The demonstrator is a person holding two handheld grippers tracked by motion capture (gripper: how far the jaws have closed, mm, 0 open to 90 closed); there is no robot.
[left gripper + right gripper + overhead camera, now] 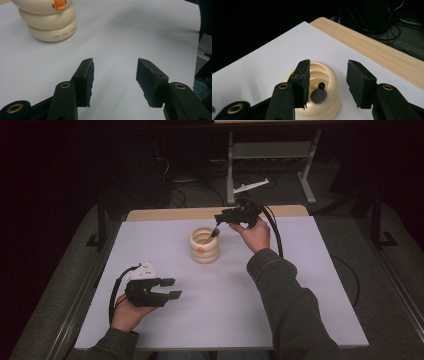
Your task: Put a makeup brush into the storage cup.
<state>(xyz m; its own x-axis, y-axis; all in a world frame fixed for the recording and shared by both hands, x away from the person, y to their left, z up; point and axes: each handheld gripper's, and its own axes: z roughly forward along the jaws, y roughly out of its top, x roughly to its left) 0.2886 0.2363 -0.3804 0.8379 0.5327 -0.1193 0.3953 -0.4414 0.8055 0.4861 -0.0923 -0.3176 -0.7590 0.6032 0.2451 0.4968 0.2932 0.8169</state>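
The cream ribbed holder point(204, 246) stands mid-table, a dark fuzzy-tipped brush point(319, 95) lodged inside. Directly below and between the parted, empty jaws of the right gripper point(218, 229) it is seen; the left gripper point(169, 289), likewise parted and empty, is held well apart.

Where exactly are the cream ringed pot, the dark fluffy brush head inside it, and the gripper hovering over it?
cream ringed pot point(204, 251), high view, its ribbed side wall.
dark fluffy brush head point(319, 96), right gripper view, the middle of the tuft.
right gripper point(327, 83), right gripper view, midway between its open fingertips.
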